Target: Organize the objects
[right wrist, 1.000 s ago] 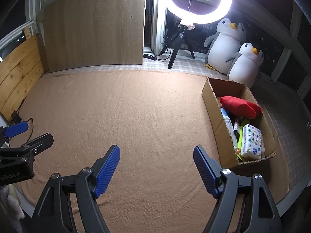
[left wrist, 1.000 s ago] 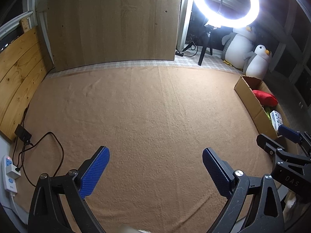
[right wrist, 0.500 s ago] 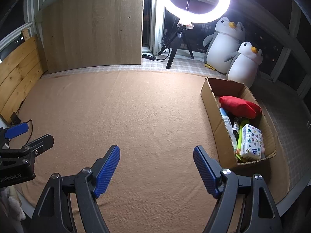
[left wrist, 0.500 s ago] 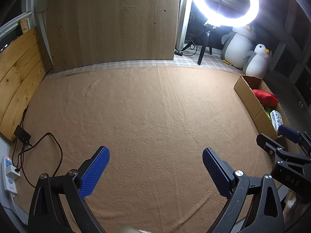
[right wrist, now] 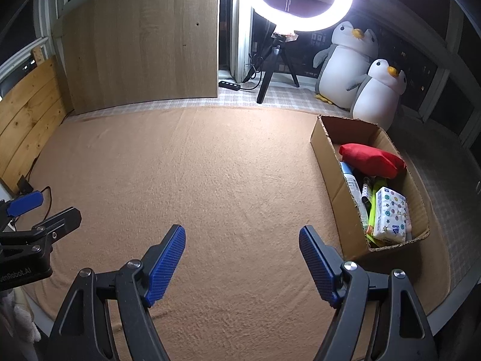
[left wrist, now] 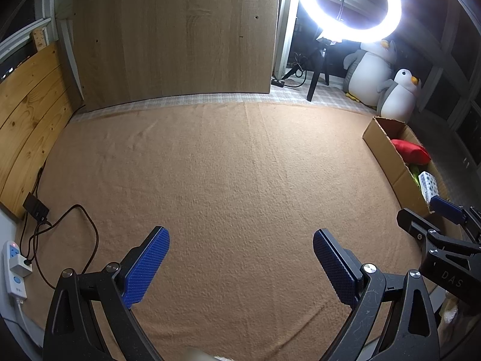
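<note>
Tan fleece blanket (right wrist: 228, 180) covering the floor, filling the middle of both views, bare under the grippers. Pale wood-grain upright panel (right wrist: 141, 39), upper left of the right wrist view, standing at the blanket's far edge. Knotty pine plank wall (left wrist: 27, 111), left edge. Lit white ring light (right wrist: 303, 0) on a black tripod, top centre-right. Two grey-and-white plush penguins (right wrist: 360, 72), upper right, side by side just behind the box. Open brown cardboard box (right wrist: 327, 162), right side, sitting on the blanket; contents: red fabric pouch (right wrist: 369, 159) at the far end, star-patterned white tissue pack (right wrist: 390, 213) at the near end, bottles and green packets wedged along the left wall. Left gripper (left wrist: 240, 258), black frame with blue ribbed pads, lower centre of the left wrist view, jaws spread wide, nothing between them. Right gripper (right wrist: 242, 254), same make, lower centre of its own view, jaws likewise wide apart and empty. White power strip (left wrist: 13, 270) with black cable, lower left of the left wrist view, at the blanket's edge.
</note>
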`<state>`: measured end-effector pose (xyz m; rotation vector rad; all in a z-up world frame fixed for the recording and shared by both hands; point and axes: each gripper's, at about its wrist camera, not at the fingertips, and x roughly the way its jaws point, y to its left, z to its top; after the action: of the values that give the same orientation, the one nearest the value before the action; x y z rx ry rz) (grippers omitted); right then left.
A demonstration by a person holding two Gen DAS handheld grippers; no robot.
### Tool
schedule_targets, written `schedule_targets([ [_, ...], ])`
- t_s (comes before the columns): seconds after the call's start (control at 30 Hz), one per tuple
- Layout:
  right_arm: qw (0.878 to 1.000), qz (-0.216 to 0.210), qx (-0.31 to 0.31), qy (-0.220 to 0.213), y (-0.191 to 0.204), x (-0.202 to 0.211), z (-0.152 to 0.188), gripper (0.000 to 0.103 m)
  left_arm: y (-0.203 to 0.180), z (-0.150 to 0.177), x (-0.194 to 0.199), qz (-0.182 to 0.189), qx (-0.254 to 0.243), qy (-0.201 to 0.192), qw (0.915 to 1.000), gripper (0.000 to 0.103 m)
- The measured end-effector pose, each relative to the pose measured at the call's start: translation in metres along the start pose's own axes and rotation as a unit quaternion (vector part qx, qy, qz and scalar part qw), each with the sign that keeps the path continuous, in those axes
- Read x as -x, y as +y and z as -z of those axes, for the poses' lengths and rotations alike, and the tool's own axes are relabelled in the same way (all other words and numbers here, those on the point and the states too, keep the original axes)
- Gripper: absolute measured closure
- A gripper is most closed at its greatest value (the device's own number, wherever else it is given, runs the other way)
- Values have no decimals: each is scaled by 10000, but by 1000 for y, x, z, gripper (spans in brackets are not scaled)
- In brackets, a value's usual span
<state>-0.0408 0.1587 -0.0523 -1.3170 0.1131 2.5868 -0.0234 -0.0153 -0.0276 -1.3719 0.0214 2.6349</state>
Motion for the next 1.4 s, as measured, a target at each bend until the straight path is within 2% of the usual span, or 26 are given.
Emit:
schedule_targets([
  [1.4, 10000, -51, -38, 65, -1, 1, 8, 28, -2, 9, 0, -51, 18, 75, 10000, 3],
])
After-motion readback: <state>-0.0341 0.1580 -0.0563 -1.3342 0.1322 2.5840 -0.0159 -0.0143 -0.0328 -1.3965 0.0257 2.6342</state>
